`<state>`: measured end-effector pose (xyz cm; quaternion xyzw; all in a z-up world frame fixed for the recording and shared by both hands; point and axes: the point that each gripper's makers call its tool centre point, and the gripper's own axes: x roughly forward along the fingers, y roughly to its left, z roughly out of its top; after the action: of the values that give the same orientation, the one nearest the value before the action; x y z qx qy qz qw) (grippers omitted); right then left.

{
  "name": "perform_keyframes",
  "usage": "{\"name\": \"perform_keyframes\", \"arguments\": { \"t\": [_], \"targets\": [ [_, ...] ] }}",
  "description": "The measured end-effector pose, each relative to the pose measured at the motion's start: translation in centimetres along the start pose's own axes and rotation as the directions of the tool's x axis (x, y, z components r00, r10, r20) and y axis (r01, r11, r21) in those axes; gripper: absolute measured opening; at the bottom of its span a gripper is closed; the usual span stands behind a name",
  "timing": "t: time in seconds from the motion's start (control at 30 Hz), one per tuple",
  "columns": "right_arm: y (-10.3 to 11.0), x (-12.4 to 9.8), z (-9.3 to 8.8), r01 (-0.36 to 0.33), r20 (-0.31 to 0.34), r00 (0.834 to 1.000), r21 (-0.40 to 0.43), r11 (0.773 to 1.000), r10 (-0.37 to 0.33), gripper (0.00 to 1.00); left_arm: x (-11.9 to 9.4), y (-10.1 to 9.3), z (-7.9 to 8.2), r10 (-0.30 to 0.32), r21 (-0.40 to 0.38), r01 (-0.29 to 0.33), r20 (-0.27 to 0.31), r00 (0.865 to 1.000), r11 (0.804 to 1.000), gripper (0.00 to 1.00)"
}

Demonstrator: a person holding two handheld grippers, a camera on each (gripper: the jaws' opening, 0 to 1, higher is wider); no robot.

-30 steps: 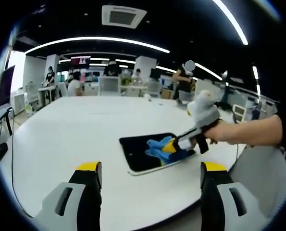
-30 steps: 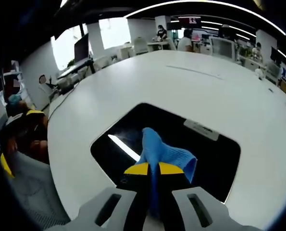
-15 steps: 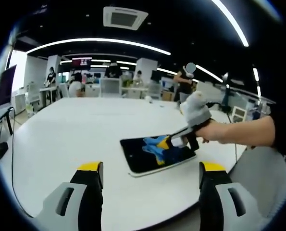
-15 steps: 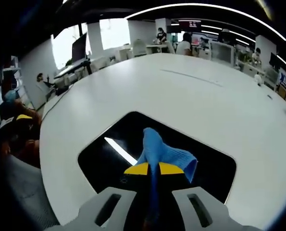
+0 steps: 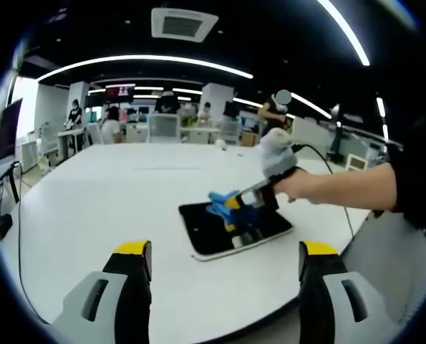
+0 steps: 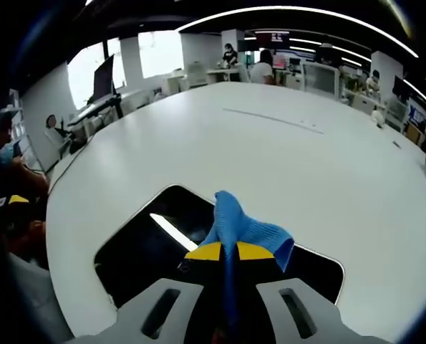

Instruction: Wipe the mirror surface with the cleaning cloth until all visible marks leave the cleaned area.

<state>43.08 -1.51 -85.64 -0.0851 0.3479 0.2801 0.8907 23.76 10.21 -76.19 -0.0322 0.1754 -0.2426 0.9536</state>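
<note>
On the white counter (image 5: 91, 208) lies the mirror (image 5: 227, 231); your right tongs (image 6: 223, 252) pinch the blue cleaning cloth (image 6: 243, 228) to drag it across, while your left tongs (image 5: 223, 252) hang wide, clear.

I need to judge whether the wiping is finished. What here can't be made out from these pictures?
- Marks on the mirror: right gripper view, dark glass reflecting a ceiling light; no smudges can be told.
- Mirror's near part: hidden by the right tongs and blue cloth.
- Cloth-to-glass contact: left gripper view, too small at the cloth.
</note>
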Motion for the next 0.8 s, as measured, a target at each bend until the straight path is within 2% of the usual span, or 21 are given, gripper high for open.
{"name": "perform_keyframes", "arguments": {
  "t": [0.1, 0.53, 0.8],
  "targets": [
    [-0.1, 0.0, 0.0, 0.004, 0.001, 1.0, 0.007, 1.0, -0.004, 0.01, -0.1, 0.2, 0.2, 0.012, 0.001, -0.012, 0.015, 1.0, 1.0, 0.87],
    [-0.5, 0.2, 0.4, 0.003, 0.016, 1.0, 0.038, 0.999, -0.003, 0.01, 0.0, 0.3, 0.3, 0.014, -0.002, -0.014, 0.02, 1.0, 1.0, 0.85],
    [-1.2, 0.1, 0.2, 0.002, 0.005, 1.0, 0.019, 1.0, -0.002, 0.01, 0.0, 0.2, 0.2, 0.008, -0.009, -0.008, 0.018, 1.0, 1.0, 0.83]
  ]
}}
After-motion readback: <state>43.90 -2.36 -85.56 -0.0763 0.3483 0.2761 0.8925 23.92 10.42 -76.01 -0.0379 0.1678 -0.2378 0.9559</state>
